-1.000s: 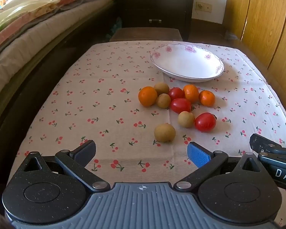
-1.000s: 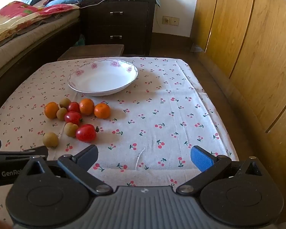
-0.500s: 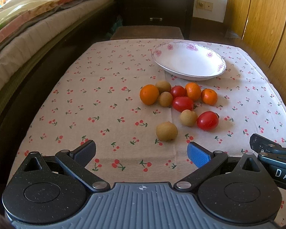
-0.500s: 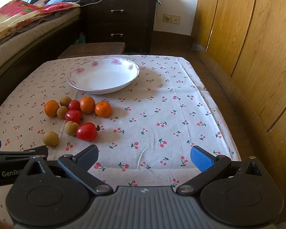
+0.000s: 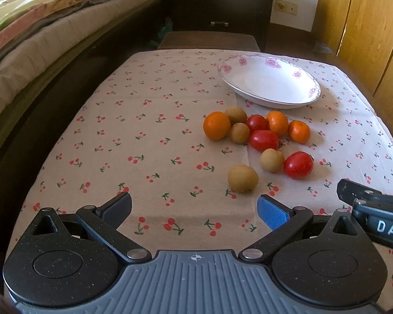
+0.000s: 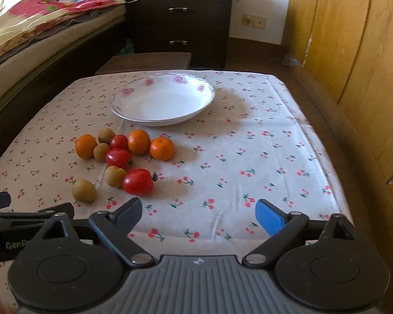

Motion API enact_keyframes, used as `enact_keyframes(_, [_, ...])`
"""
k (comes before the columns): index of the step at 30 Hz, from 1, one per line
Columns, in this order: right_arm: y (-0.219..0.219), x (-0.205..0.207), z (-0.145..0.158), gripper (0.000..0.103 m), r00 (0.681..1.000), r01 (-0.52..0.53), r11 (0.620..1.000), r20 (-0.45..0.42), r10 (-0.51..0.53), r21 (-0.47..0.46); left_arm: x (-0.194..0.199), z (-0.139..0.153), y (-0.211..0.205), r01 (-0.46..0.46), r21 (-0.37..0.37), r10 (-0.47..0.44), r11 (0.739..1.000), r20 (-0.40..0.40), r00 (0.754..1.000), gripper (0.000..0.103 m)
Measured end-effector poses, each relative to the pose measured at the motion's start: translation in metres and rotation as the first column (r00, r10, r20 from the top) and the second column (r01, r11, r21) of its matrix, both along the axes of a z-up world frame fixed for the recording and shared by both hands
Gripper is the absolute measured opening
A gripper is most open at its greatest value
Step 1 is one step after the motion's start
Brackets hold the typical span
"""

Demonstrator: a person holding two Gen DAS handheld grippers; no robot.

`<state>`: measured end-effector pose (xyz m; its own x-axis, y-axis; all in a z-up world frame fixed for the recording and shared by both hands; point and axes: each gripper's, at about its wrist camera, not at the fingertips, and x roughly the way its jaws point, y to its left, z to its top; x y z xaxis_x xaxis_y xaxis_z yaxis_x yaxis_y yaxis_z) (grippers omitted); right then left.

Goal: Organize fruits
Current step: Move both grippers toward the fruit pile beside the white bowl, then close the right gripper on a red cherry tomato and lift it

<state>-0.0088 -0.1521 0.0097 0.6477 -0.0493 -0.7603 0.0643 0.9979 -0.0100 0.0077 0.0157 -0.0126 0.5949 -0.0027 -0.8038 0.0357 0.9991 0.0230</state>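
A cluster of fruit lies on the cherry-print tablecloth (image 5: 149, 130): three oranges (image 5: 216, 125), three red tomatoes (image 5: 298, 164) and several brown kiwi-like fruits (image 5: 242, 178). Behind them stands an empty white bowl (image 5: 269, 83) with pink flowers on its rim. My left gripper (image 5: 194, 206) hovers open over the near cloth, just short of the nearest brown fruit. My right gripper (image 6: 197, 212) hangs to the right of the fruit, its jaws closing with nothing between them; the nearest tomato (image 6: 138, 181) lies just beyond its left finger.
A bed (image 5: 39, 26) with a patterned blanket runs along the left. A dark drawer chest (image 6: 180, 23) and a low stool (image 6: 146, 61) stand behind the table. Wooden cupboard doors (image 6: 353, 52) line the right side.
Both views have shifted slightly toward the fruit. The right gripper's fingers have come a little closer together. The fruit and bowl have not moved.
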Motion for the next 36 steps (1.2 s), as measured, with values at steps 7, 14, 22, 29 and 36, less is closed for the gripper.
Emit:
enact_keyframes(7, [0.008,0.017,-0.007,0.066,0.997,-0.079,0.994,-0.016,0.081,0.071,0.005,-0.003,0.003,-0.002,0.029,0.003,1.000,-0.015,1.000,0.102])
enact_keyframes(14, [0.016,0.036,-0.014,0.057,0.989,-0.142,0.984,-0.020,0.145,0.111,0.010,-0.003,0.010,-0.016,0.001,0.016,1.000,-0.014,1.000,0.102])
enact_keyframes(22, [0.026,0.054,-0.027,0.044,0.970,-0.232,0.964,-0.047,0.239,0.129,0.014,-0.009,0.016,-0.028,-0.016,0.027,0.999,-0.028,0.999,0.102])
enact_keyframes(29, [0.030,0.059,-0.033,0.036,0.958,-0.276,0.956,-0.055,0.283,0.101,0.016,-0.012,0.015,-0.019,-0.023,0.019,1.000,-0.028,0.999,0.102])
enact_keyframes(36, [0.023,0.055,-0.026,0.036,0.953,-0.285,0.953,-0.077,0.294,0.104,0.014,-0.008,0.010,0.013,-0.014,-0.013,1.000,-0.004,1.000,0.102])
